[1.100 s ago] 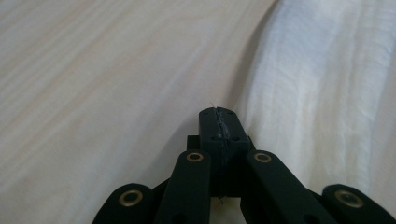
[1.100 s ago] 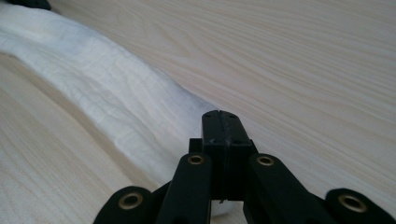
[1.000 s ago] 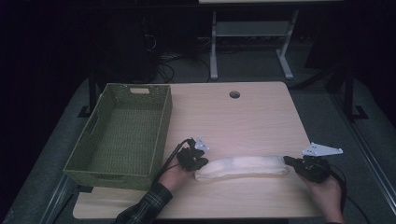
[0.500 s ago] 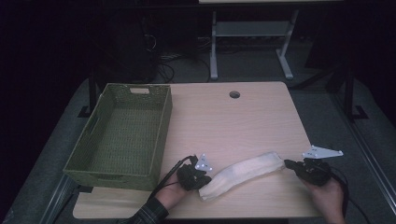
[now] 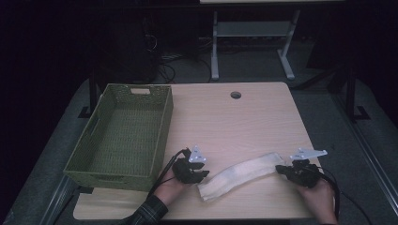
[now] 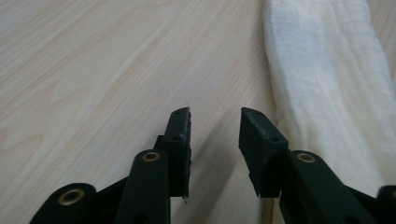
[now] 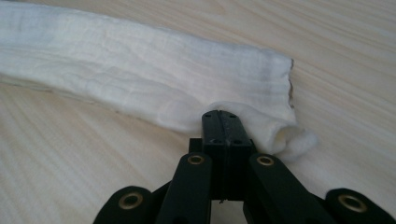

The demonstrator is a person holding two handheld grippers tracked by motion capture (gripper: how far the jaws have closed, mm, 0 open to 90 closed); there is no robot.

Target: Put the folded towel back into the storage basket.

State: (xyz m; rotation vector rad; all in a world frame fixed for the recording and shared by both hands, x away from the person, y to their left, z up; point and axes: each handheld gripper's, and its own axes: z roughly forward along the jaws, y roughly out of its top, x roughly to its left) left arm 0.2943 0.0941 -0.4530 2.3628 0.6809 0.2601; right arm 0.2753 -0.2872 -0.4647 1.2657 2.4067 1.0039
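— Pale worktop, near edge: your left gripper has just let the folded cloth go, fingers parted and empty.
— Right gripper pinches its far end; cloth lies slanted now, so the fold looks finished.

Looks like a lab or an office set up for recording. Pale wooden bench with a cable hole, grey carpet floor, loose cables, a metal frame stand in the dark behind.
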